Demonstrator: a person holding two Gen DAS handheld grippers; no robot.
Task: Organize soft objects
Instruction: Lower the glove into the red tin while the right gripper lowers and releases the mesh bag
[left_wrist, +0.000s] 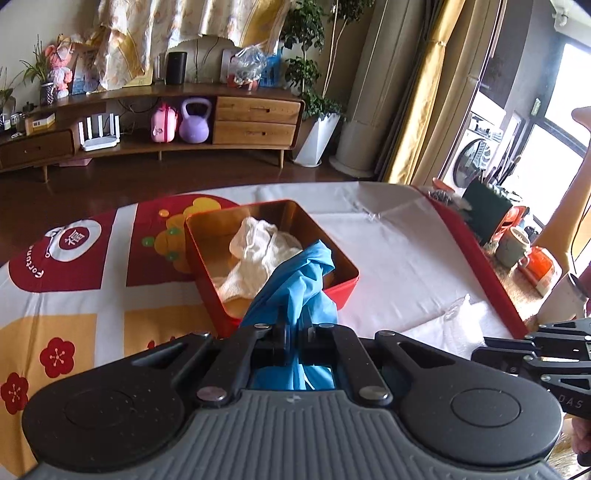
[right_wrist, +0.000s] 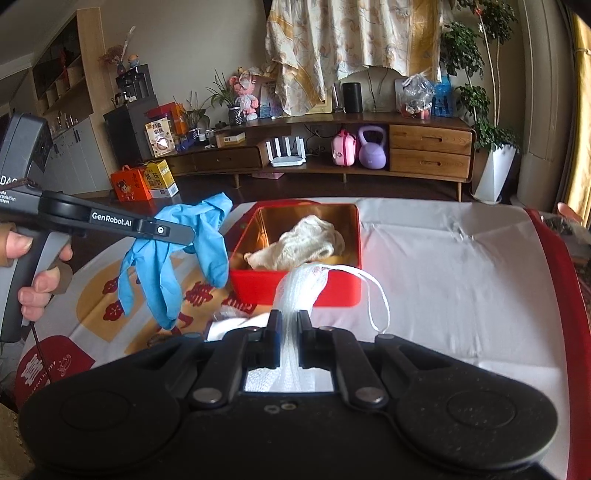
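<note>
Blue nitrile is bunching between the jaws of our left gripper (left_wrist: 293, 330), which are clamped together on a blue disposable glove (right_wrist: 173, 258); from the right wrist view we are seeing that glove hanging clear of the table, its fingers dangling limp below the pinch. Our right gripper (right_wrist: 288, 325) is clamped on a white mesh bag (right_wrist: 301, 291), a gauzy net bundle fanning out ahead of the fingertips, with its thin white drawstring (right_wrist: 376, 295) looping off to the right.

Just beyond both grippers we are looking at the open red tin box (right_wrist: 295, 284), gold inside, sitting on the tablecloth (right_wrist: 461, 277). A cream knitted cloth (right_wrist: 306, 240) is already lying crumpled in it, leaving free room along the near side.

We are judging both held things as very light and completely floppy. The glove is thin, stretchy and a little slick, so a pinch on bunched material near the cuff or palm looks safer than on one finger, which could stretch and slip out. The mesh bag is airy and apt to snag; holding it by the gathered body, as we are doing, seems sounder than by the string, which would let it swing.
</note>
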